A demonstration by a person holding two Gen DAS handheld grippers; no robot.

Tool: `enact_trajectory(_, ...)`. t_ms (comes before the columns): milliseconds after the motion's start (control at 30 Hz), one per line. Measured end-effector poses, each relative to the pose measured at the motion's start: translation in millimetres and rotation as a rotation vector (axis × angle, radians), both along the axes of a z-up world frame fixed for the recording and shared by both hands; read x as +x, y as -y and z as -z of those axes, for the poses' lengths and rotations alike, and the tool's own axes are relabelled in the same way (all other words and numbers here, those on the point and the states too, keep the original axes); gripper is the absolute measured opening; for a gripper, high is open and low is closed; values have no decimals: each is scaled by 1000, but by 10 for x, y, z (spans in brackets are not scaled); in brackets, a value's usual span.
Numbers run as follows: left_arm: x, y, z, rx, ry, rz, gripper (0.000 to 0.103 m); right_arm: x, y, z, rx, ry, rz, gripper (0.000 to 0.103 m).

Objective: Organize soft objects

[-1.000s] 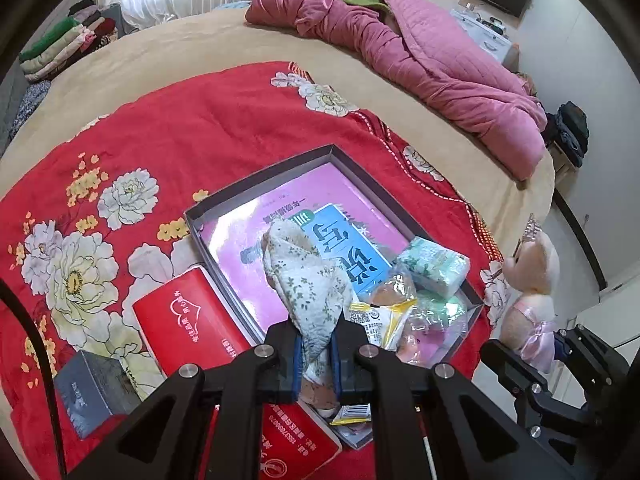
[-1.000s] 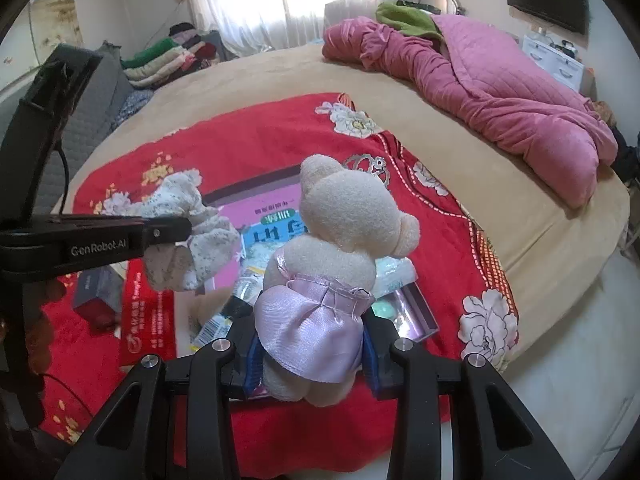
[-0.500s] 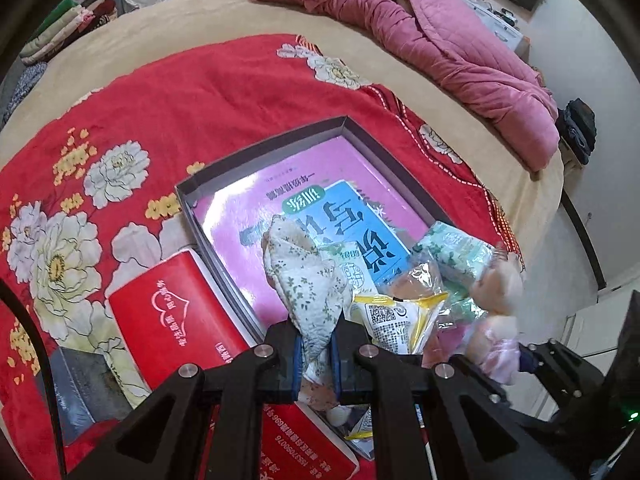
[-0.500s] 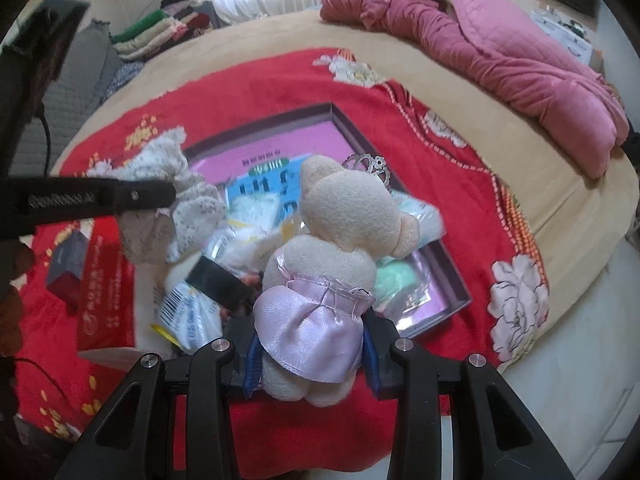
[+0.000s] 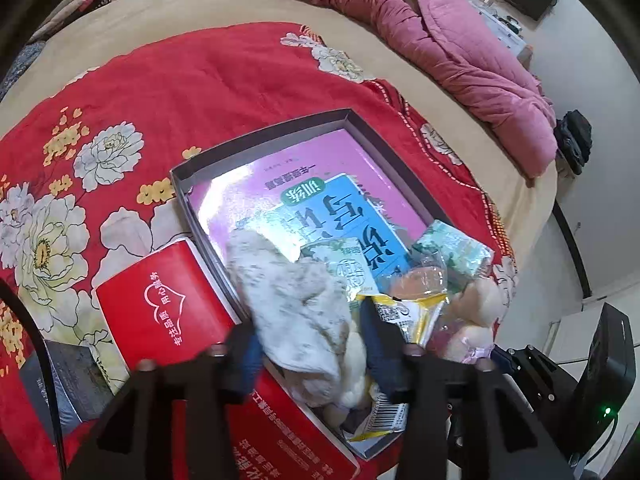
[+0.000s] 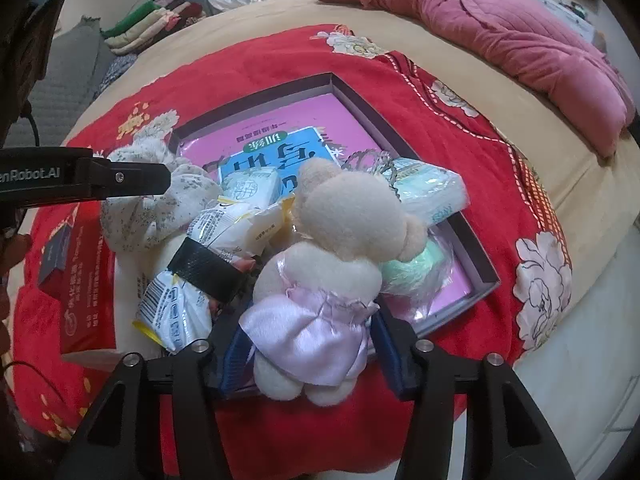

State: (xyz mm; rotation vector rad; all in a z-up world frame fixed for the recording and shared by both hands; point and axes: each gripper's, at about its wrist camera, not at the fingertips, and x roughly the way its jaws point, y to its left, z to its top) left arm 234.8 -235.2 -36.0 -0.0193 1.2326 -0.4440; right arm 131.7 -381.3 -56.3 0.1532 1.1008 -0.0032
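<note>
Both tools lowered since a second ago, jaws just opening. Left gripper (image 5: 312, 352): spreading at lower centre, floral cloth (image 5: 296, 304) lying loose between pads, slumping onto near end of grey box (image 5: 182, 184). Right gripper (image 6: 308, 348): parting at lower centre, plush bear (image 6: 340, 240) in lilac skirt sitting between, pads no longer pressing, resting at box's near edge. Behind: snack packets (image 6: 224, 232), blue booklet (image 5: 344, 220), red floral blanket (image 5: 200, 92), pink quilt (image 5: 460, 52) at upper right.
</note>
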Motion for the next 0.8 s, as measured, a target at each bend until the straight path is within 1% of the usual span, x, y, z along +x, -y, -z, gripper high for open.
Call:
enact_trajectory(200,-70,-28,-108,14,32,-3,55,-120,57,-172,1,40,16,58)
enact_trajectory(267,-108,-52,-174,16,47,-8,60,-158,61,-243,-4,52,17,63)
enact_trajectory(300,-133,-67,-217,15,55,-11,62,-184,53,-284,-7,57,16,68)
enact_trajectory(467,-304,-151,-434,10,101,-15,64,-314,32,-464,-14,91,20,68)
enact_trajectory(533,-401,-178,-515,14,115,-11,68,-386,2,-564,-32,109,22,68)
enact_trajectory(567,-457,-194,-554,21,124,-10,74,-431,-20,-626,-42,119,26,69)
enact_trajectory(600,-516,-208,-586,25,134,-12,78,-478,-50,-696,-55,128,28,70)
enact_trajectory(633,-577,-224,-615,27,140,-11,78,-508,-73,-746,-65,136,31,73)
enact_trajectory(733,-776,-288,-698,40,161,-10,78,-683,-171,-957,-79,171,40,74)
enact_trajectory(800,-895,-346,-741,44,171,-18,78,-761,-206,-1025,-76,166,61,74)
